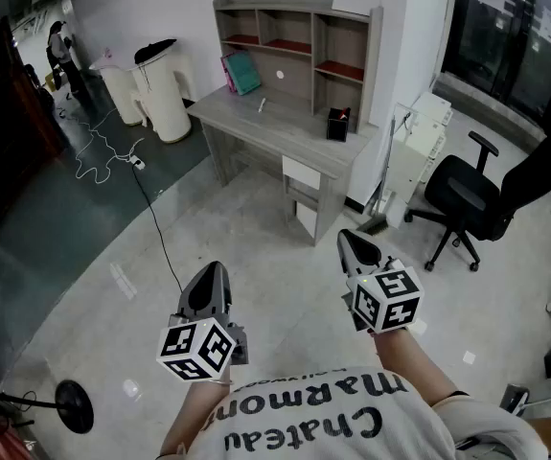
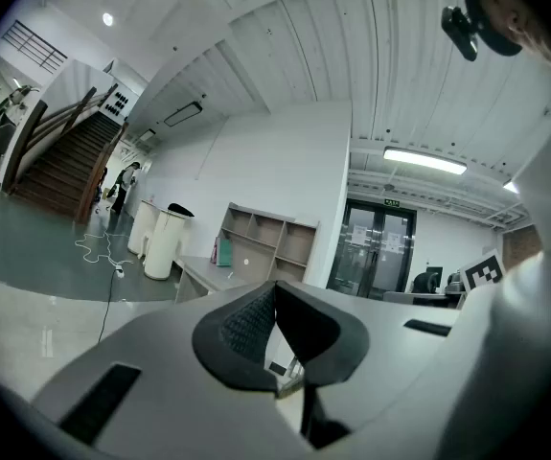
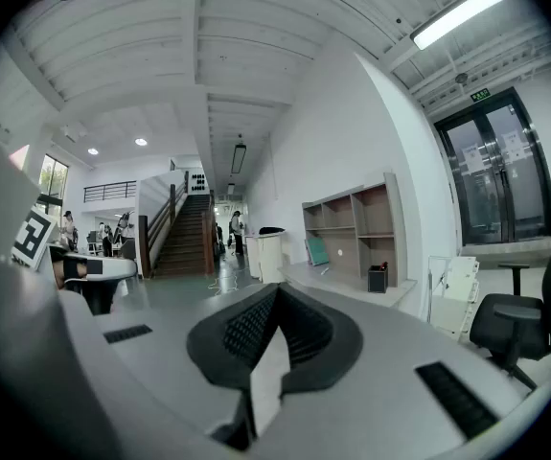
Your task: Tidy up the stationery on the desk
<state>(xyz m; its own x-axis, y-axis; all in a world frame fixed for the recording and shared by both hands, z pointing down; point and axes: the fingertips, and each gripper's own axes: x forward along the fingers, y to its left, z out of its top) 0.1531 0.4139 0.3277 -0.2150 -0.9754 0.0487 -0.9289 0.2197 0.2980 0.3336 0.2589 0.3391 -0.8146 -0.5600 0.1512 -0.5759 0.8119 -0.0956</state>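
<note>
DESK AWAITING A TIDY: A person is standing on the pale glossy floor [image 1: 285, 257], well apart from the grey wooden desk [image 1: 294, 132] and its open-shelved hutch [image 1: 299, 27]. They are approaching the job rather than working it, and no item of stationery is being touched.

At the left, the left gripper [image 1: 214, 271] is pointing level toward the desk. Its 2 jaws are pressing together tip to tip with nothing between them, as the left gripper view is showing.

On the desk top, from left to right, 3 things are waiting:
- A teal book [image 1: 241, 72] is leaning against the hutch.
- A small pale pen-like stick [image 1: 263, 105] is lying loose near the middle.
- A black square pen pot [image 1: 338, 124] is standing at the right end, just in front of the hutch.

Nearer the camera and further right, the right gripper [image 1: 350, 241] is tipping slightly downward, its jaws likewise closing on nothing. A black swivel office chair [image 1: 486, 195] is sitting to the right of the desk, off the straight line to it.

The step in hand is looking like the walk-up, the opening of the tidying. The next move is calling for closing the gap to the desk, parting the jaws of 1 gripper and lining it up over the loose stick. That stick is probably the item most in need of a home, and the pot is looking the likely place for it. Lying flat and thin, it may be asking for a low, careful pinch.
</note>
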